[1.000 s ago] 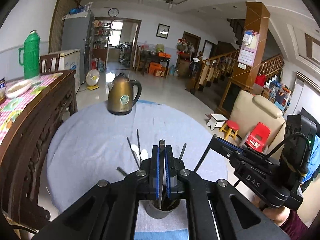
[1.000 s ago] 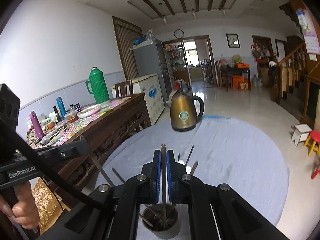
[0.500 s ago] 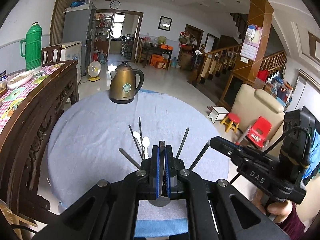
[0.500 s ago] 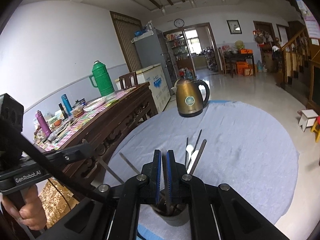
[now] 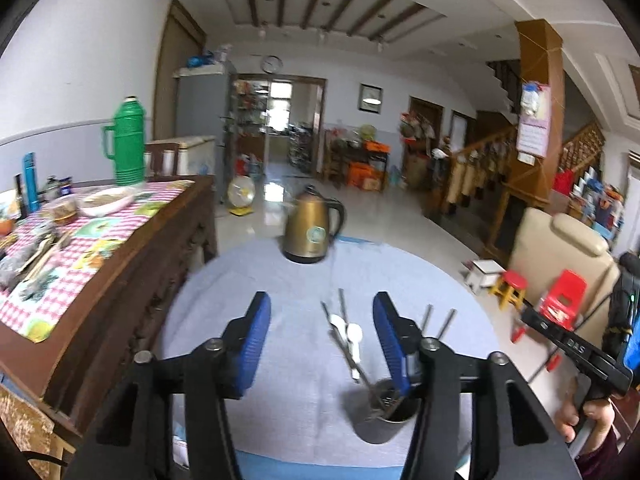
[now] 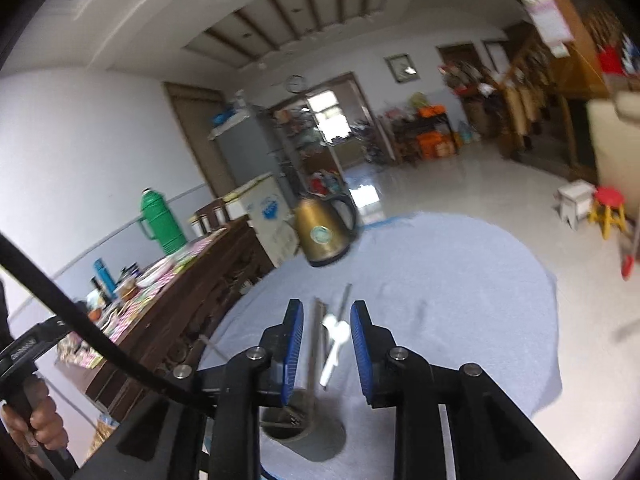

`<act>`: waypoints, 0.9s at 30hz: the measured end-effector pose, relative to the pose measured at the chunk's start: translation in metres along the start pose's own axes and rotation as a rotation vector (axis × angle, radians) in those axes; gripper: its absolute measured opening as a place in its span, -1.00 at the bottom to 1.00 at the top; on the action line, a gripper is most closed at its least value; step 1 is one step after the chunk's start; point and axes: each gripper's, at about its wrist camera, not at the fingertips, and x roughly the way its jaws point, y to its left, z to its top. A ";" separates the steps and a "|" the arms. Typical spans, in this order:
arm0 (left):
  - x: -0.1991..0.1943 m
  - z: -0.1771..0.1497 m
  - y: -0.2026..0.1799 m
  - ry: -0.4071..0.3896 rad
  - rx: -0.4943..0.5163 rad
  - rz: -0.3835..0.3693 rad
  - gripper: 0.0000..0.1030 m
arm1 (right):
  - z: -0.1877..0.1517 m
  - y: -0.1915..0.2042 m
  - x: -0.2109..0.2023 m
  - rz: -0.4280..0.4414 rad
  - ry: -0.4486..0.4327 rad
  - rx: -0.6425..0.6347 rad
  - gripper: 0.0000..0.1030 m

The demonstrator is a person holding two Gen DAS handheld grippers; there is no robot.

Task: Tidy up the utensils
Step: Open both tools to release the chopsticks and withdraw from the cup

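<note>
Now both grippers are seen spread wide apart, and nothing is held in either one. The left gripper (image 5: 322, 338) has flat blue ribbed pads (image 5: 254, 344) on black arms. The right gripper (image 6: 326, 350) has the same blue ribbed pads (image 6: 292, 352), a little less far apart.

A round grey metal cup (image 5: 386, 416) is stood on the round table (image 5: 280, 280), close under the left gripper's right pad. Thin metal utensils (image 5: 348, 344) and two white spoons (image 5: 352, 334) are stuck up out of it, leaning away toward the far side. In the right wrist view the cup (image 6: 296, 420) is seen low down, partly hidden behind the left pad, with a white spoon (image 6: 334, 344) and grey sticks (image 6: 316, 336) rising up between the two pads without being touched.

The table is covered with a soft pale blue cloth (image 6: 460, 300), smooth and bare over most of its top. A shiny gold kettle (image 5: 312, 232) with a black handle is stood near the far edge, well apart from the cup. A dark carved wood sideboard (image 5: 132, 264) with a pink checked cover is set just beside the table's left edge. On the right side the table edge drops to shiny open floor (image 6: 500, 184).
</note>
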 end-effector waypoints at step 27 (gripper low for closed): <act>0.032 -0.043 0.069 0.198 -0.110 0.176 0.21 | -0.013 -0.068 -0.009 -0.076 0.081 0.171 -0.48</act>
